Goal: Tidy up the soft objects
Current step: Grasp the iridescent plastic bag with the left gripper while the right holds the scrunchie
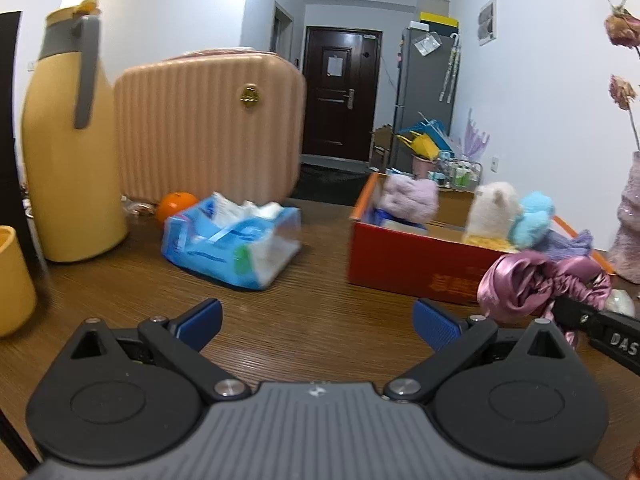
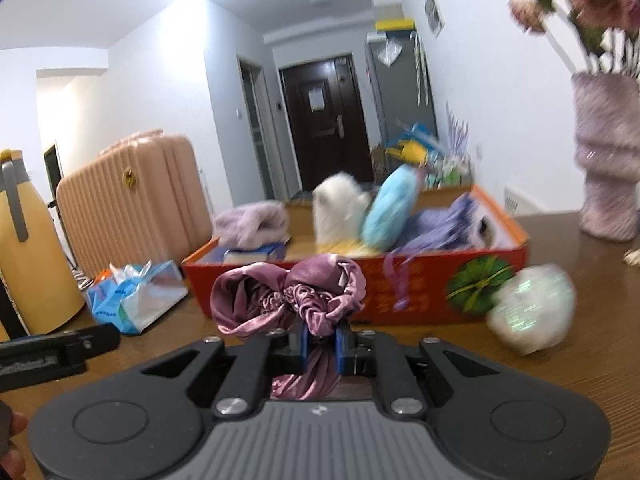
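Blur softens much of both views, and the pale round object (image 2: pixel 532 312) lying on the wooden worktop (image 1: pixel 312 292) at the right cannot be identified. The right tool (image 2: pixel 320 346) is seen pinched narrow on a bunched pink satin cloth (image 2: pixel 288 292), which is held above the worktop just in front of the red box's (image 2: pixel 400 284) near wall. The cloth's tail is hidden between the blue pads (image 2: pixel 305 344) and drops out of sight behind the tool body. Its bulk is spread sideways, the long axis running left to right across the view, with the gathered folds rising toward the box. In the left wrist view the same cloth (image 1: pixel 536 284) is partly cut off by the right tool's black finger (image 1: pixel 592 320).

The left tool (image 1: pixel 318 320) is held wide apart, with nothing between its pads, over bare worktop. Inside the box a lilac plush (image 1: pixel 408 200), a white plush (image 1: pixel 494 208), a light blue plush (image 1: pixel 534 216) and a purple knit piece (image 2: pixel 444 224) are gathered; their lower parts are hidden by the box wall. A blue tissue pack (image 1: pixel 232 240) lies left of the box, with a pink suitcase (image 1: pixel 208 136) and a yellow flask (image 1: pixel 68 140) behind it. A pink vase (image 2: pixel 608 152) stands at the far right, its flowers cut by the frame edge.
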### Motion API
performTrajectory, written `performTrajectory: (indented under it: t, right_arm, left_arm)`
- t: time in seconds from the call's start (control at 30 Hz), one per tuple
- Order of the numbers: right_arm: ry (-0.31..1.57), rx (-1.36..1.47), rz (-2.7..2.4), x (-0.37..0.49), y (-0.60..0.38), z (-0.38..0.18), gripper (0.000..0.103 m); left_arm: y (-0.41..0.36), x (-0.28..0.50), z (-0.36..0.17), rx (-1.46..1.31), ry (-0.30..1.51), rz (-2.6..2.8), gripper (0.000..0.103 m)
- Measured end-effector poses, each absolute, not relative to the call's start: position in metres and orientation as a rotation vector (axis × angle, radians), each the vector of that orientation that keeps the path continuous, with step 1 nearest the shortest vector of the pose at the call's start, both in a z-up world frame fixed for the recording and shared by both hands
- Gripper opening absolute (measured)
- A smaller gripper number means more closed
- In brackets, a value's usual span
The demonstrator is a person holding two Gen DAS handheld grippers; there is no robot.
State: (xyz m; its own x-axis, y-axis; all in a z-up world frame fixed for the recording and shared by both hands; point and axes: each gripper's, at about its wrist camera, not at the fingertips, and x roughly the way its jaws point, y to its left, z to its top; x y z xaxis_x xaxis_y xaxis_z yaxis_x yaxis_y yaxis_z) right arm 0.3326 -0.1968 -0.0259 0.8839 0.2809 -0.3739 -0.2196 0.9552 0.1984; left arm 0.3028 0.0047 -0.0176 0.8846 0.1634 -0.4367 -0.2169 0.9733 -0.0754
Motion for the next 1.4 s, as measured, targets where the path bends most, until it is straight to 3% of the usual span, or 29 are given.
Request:
performTrajectory:
  t: [0.53,1.3,1.4]
  right_arm:
    - [0.241,0.175,0.114,0.313,-0.332,-0.009,0.012]
    - [0.221,0.175,0.024,0.356,-0.420,-0.017,0.012]
    - [0.226,0.172,0.025,0.359,-0.420,-0.018,0.012]
  left_arm:
    - [-0.131,0.334,-0.024,-0.130,0.500,0.048,0.103]
    - [-0.264,0.409,-0.042,-0.113,0.615,-0.089,0.103]
    - [-0.268,0.415,-0.044,-0.101,0.634,-0.110,0.080]
